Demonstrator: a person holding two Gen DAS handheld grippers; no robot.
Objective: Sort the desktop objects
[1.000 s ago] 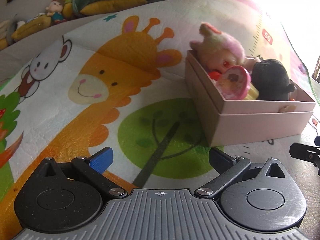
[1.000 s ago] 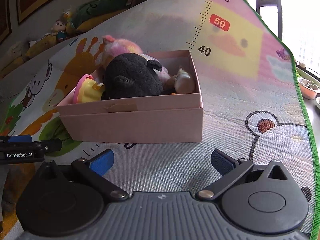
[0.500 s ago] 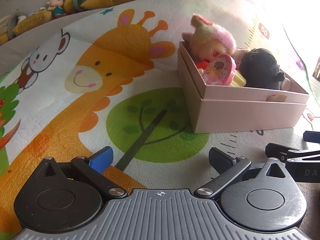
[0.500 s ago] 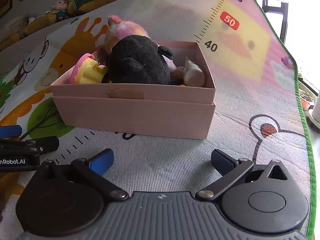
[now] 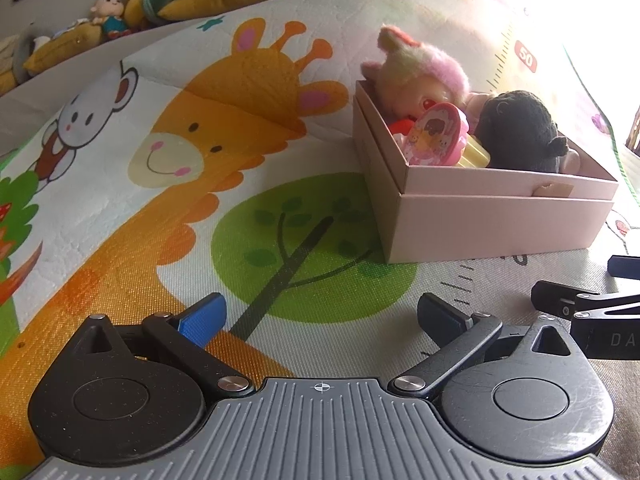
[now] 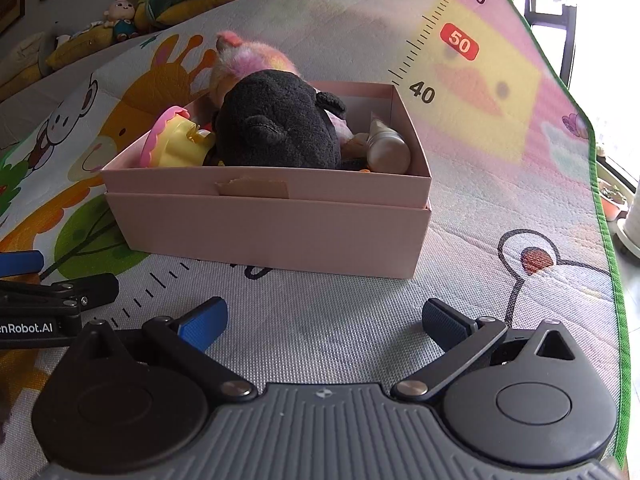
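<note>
Both grippers, left point(image 5: 320, 314) and right point(image 6: 323, 316), hover with fingers spread wide, empty, near the toy-filled box point(image 6: 276, 220); no loose toys visible, so sorting looks complete.

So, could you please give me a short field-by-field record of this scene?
surface: cartoon play mat
container: pink box, open-topped
contents: black plush, pink fluffy plush, pink-and-yellow toy, small bottle
left hand-held gripper: open, empty
right hand-held gripper: open, empty, facing box
</note>
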